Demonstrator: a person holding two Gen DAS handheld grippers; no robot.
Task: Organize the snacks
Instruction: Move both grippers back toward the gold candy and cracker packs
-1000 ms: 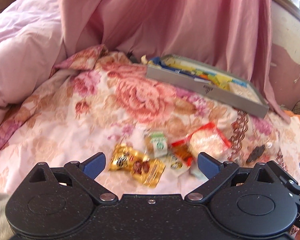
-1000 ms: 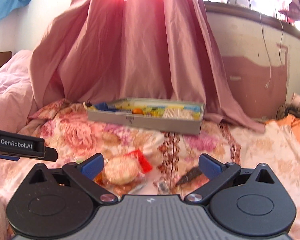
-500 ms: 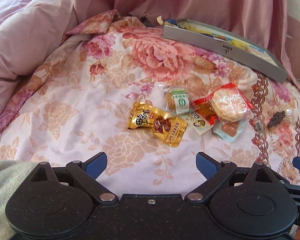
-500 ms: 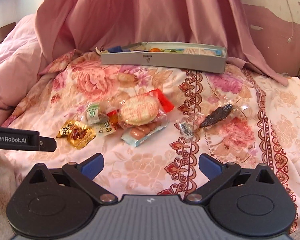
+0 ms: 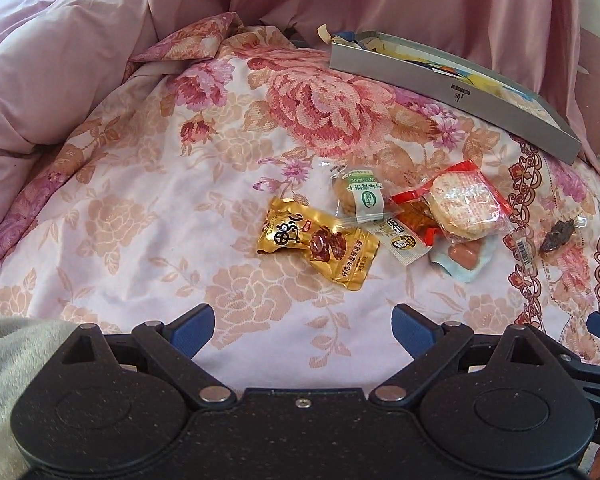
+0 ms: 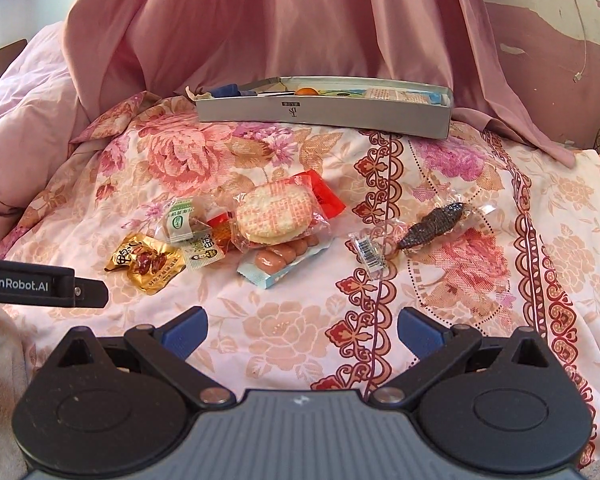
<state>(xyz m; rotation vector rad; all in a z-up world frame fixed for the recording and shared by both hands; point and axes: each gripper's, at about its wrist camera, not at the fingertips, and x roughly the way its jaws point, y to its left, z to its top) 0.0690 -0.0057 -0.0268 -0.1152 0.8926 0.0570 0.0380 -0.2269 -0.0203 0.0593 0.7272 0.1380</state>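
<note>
Fingers of both the left gripper (image 5: 302, 326) and right gripper (image 6: 302, 328) are spread wide, empty, above a floral bedspread (image 6: 284, 320). Loose snack packets (image 6: 274, 216) lie in front of a grey box (image 6: 324, 114). Only the right view shows an orange item (image 6: 306, 91) inside that box.

Bedspread (image 5: 148, 184): pale pink, rose and peach flowers
Box (image 6: 324, 112): plain grey
Gold packet (image 5: 320, 248): gold, brown picture
Cracker packet (image 6: 276, 212): clear, red edges
Curtain (image 6: 300, 20): plain dusty pink
Tongs' pads (image 5: 190, 326): blue
</note>
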